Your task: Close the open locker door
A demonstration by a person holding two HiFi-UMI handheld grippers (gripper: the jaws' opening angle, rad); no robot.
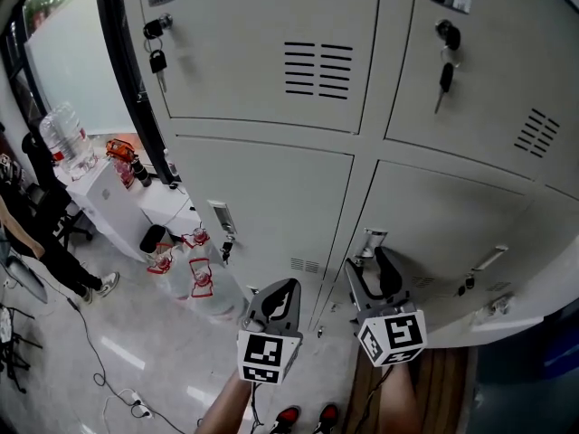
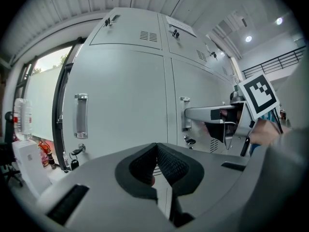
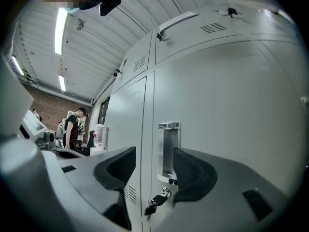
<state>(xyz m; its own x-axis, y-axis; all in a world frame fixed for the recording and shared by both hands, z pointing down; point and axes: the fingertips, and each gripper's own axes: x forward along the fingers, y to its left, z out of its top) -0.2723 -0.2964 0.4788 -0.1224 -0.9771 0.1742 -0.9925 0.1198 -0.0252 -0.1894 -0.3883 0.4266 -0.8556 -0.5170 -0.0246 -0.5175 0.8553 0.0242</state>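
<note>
Grey metal lockers fill the head view. The lower right locker door lies about flush with its neighbour. Its recessed handle is just beyond my right gripper, which is open and holds nothing. In the right gripper view the handle and a key in the lock below it show between the parted pads of the right gripper, apart from both. My left gripper hangs lower left of the right one, shut and empty; its pads meet in the left gripper view.
A white table with water bottles and red-framed things stands at the left. A person in black is at the left edge. Cables lie on the floor. Keys hang from the upper lockers.
</note>
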